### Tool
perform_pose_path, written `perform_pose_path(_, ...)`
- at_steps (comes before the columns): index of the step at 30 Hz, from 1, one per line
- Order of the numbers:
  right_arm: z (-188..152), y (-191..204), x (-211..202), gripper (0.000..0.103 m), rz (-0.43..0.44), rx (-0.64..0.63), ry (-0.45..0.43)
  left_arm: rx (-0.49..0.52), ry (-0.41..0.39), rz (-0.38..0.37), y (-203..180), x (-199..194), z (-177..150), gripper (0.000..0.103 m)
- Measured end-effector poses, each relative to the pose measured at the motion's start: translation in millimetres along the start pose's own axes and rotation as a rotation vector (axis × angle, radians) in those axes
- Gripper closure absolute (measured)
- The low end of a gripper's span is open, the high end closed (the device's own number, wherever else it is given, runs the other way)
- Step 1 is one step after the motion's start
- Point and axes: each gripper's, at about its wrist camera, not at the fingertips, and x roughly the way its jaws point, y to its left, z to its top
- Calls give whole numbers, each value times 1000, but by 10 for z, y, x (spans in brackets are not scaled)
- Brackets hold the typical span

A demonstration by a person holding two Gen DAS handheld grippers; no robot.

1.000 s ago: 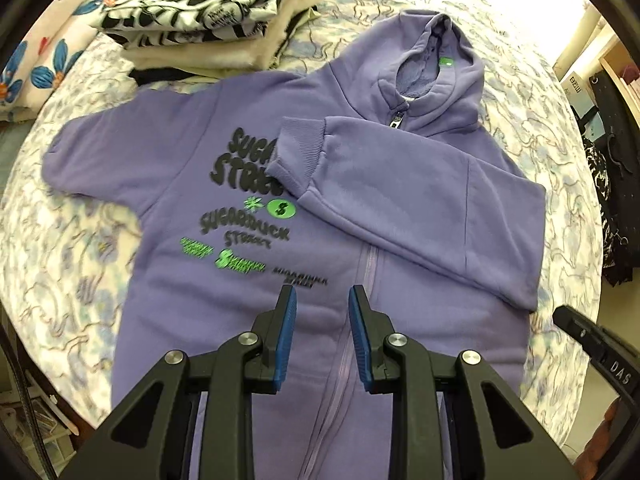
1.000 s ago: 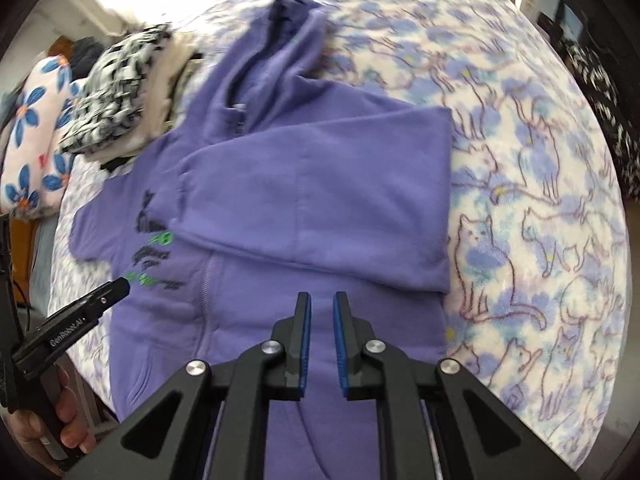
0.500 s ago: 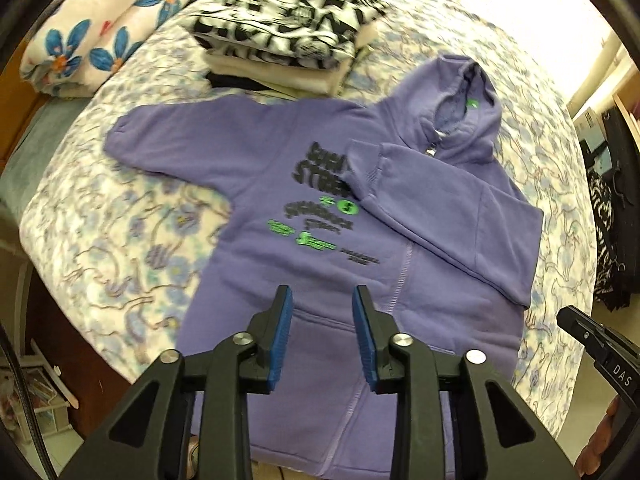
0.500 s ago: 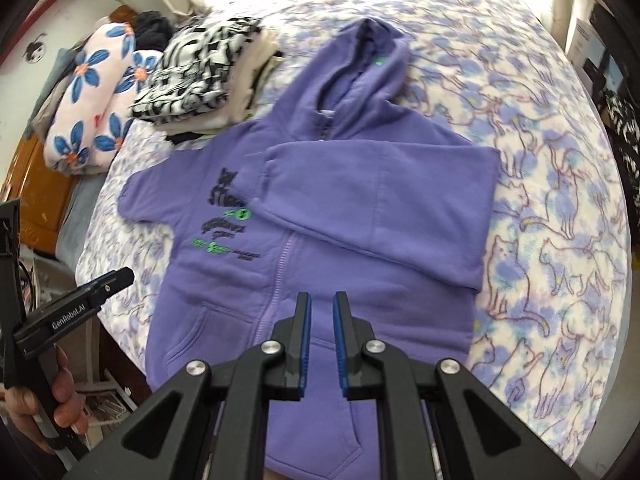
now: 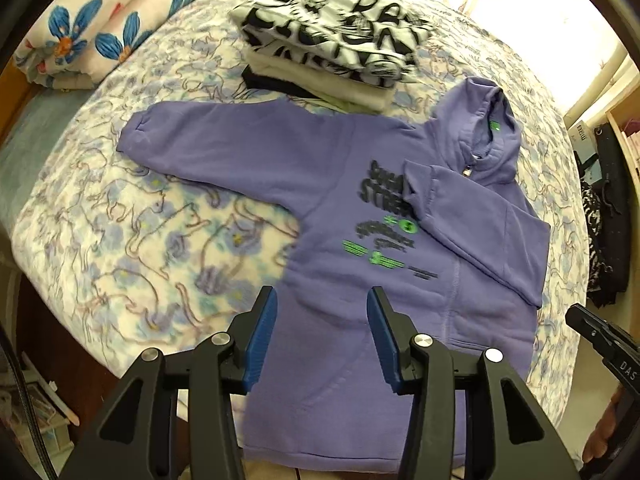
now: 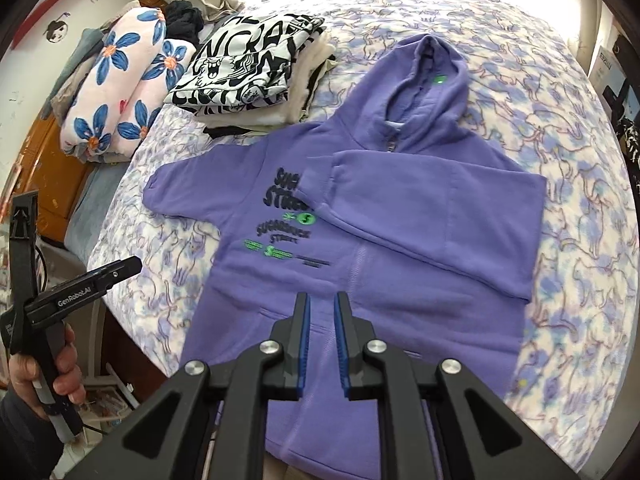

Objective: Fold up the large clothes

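Note:
A purple zip hoodie (image 5: 360, 280) with black and green chest print lies face up on the bed; it also shows in the right wrist view (image 6: 360, 272). Its right sleeve (image 5: 472, 216) is folded across the chest; the left sleeve (image 5: 224, 156) lies stretched out to the side. My left gripper (image 5: 322, 320) is open and empty, held above the hoodie's lower left part. My right gripper (image 6: 321, 320) has its jaws a narrow gap apart, empty, above the hoodie's hem.
A stack of folded clothes with a black-and-white printed top (image 5: 336, 32) sits beyond the hoodie. A rolled floral blanket (image 5: 100, 24) lies at the far left. The cat-print bedsheet (image 5: 140, 240) ends in an edge at the left and near sides.
Both grippers pulled back and up from the hoodie, showing more of the bed. The left gripper swung left and its jaws opened wider. The hoodie has not moved.

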Motion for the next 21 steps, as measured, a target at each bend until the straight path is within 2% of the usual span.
perform_pose_path(4, 118, 448, 285, 85, -37, 27, 19, -30, 31, -30, 632, 168, 277, 58)
perform_pose_path(8, 310, 953, 715, 85, -24, 24, 43, -103, 64, -61, 1377, 480, 617, 58)
perform_pose_path(12, 527, 1362, 1126, 85, -13, 47, 60, -159, 95, -89, 1968, 816, 899, 58)
perform_pose_path(16, 708, 1792, 1521, 85, 12, 49, 78, -274, 128, -179, 2588, 1227, 1147, 58)
perform_pose_path(21, 751, 2034, 1787, 85, 21, 25, 116, -396, 137, -221, 3067, 1683, 1350, 58)
